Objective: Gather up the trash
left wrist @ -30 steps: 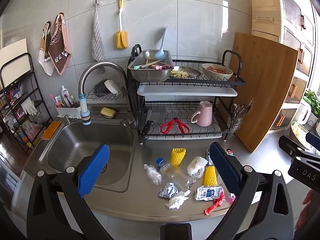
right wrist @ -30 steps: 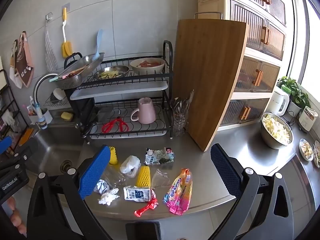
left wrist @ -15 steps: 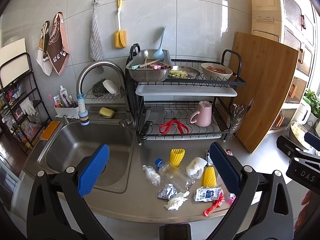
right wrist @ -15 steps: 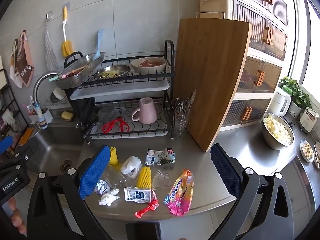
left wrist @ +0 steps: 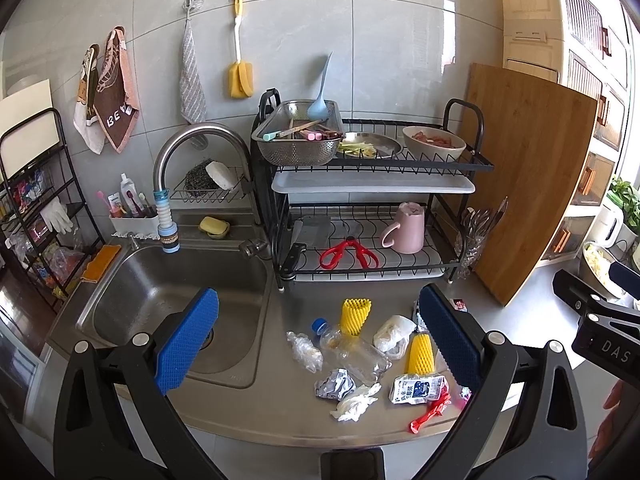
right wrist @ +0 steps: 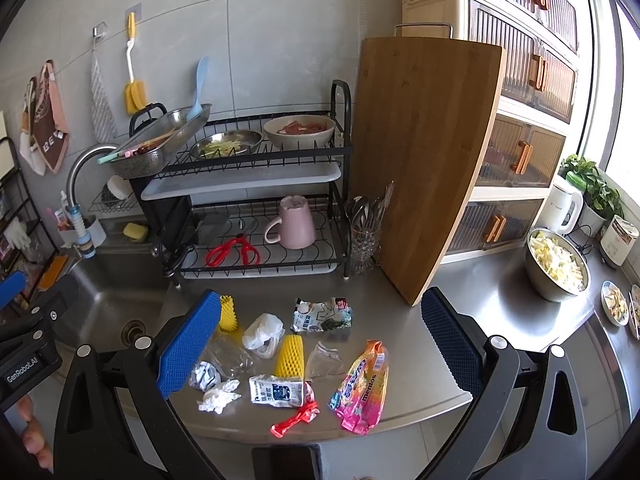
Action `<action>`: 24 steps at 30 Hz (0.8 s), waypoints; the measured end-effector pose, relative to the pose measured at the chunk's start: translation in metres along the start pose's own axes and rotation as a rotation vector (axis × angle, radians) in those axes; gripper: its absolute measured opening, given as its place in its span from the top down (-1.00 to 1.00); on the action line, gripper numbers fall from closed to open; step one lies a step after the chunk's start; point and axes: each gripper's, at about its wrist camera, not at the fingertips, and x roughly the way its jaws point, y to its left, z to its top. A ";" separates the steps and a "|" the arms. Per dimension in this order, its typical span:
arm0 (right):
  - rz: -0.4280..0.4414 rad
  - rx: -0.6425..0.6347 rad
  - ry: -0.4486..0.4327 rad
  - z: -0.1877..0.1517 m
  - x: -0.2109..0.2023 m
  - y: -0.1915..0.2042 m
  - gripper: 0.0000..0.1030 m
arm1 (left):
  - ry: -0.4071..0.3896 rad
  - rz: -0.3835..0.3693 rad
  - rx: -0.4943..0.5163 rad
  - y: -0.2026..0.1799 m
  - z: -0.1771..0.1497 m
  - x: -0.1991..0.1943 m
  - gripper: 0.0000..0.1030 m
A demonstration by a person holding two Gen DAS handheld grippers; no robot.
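Trash lies scattered on the steel counter (right wrist: pixel 404 364) in front of the dish rack: a crushed clear bottle (left wrist: pixel 354 350), two yellow foam nets (left wrist: pixel 420 354), a white plastic bag (right wrist: pixel 263 330), crumpled foil (left wrist: pixel 334 383), a white tissue (right wrist: pixel 219 396), a printed pouch (right wrist: pixel 276 391), a red scrap (right wrist: pixel 295 420), a pink Mentos wrapper (right wrist: pixel 362 386) and a torn snack packet (right wrist: pixel 322 314). My left gripper (left wrist: pixel 318 340) is open and empty, held above and before the pile. My right gripper (right wrist: pixel 320 338) is open and empty, also above the pile.
A sink (left wrist: pixel 168 304) with a tap lies to the left. A two-tier dish rack (left wrist: pixel 372 200) with a pink mug, red scissors and bowls stands behind the trash. A large wooden board (right wrist: pixel 424 160) leans to the right. A steel bowl of vegetables (right wrist: pixel 556 266) sits far right.
Both views have shifted slightly, the scene sitting a little lower and left in the left wrist view. Both grippers stay open; the trash has not moved.
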 end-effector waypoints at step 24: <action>0.006 0.004 0.006 0.000 0.003 -0.001 -0.94 | 0.000 0.008 -0.003 0.000 0.000 0.000 -0.85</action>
